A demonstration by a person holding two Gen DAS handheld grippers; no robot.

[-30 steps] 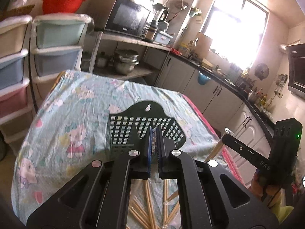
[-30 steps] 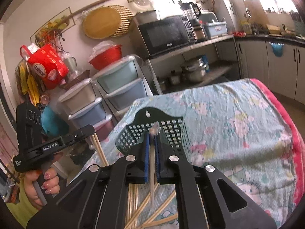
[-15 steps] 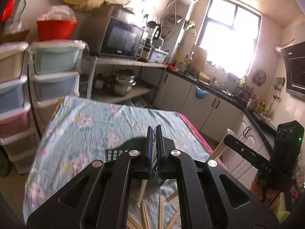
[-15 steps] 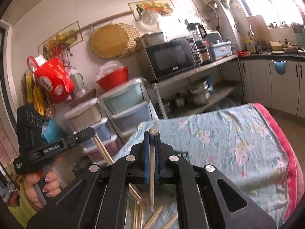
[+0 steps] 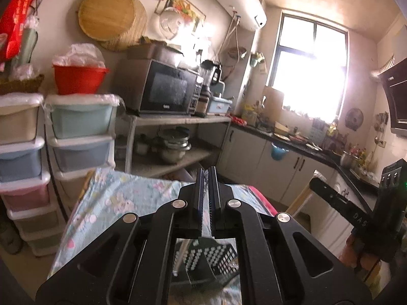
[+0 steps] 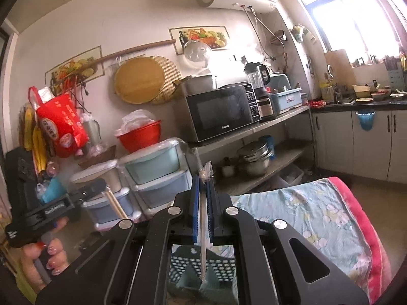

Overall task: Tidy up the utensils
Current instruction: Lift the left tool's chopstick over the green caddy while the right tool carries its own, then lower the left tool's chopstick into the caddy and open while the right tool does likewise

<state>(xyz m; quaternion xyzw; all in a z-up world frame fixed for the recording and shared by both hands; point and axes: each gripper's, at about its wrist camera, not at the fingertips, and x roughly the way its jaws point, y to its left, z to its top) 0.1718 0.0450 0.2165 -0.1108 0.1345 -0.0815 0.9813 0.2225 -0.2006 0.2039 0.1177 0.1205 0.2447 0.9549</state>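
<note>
In the left wrist view the left gripper (image 5: 206, 178) points almost level across the kitchen, its jaws drawn nearly together on a wrapped chopstick (image 5: 180, 259) that hangs down between them, its lower end showing below the fingers. It hangs steeply, probably so that it can go end-first into the dark perforated utensil basket (image 5: 216, 259), which lies below on the cartoon-print tablecloth (image 5: 112, 198). Off to the right the right gripper (image 5: 314, 180) is raised to a similar level, a pale chopstick slanting down from its tip. In the right wrist view the right gripper (image 6: 202, 180) is likewise pinched narrow on its own chopstick (image 6: 202, 241), whose clear wrapper end sticks up past the fingertips while the shaft drops straight toward the basket (image 6: 203, 267) right beneath. To the left, a hand (image 6: 48, 251) carries the left gripper (image 6: 103, 184) with its stick angled down. Holding both sticks near their upper ends leaves the long lower parts free to slide into the basket; it looks as if delivery comes next.
</note>
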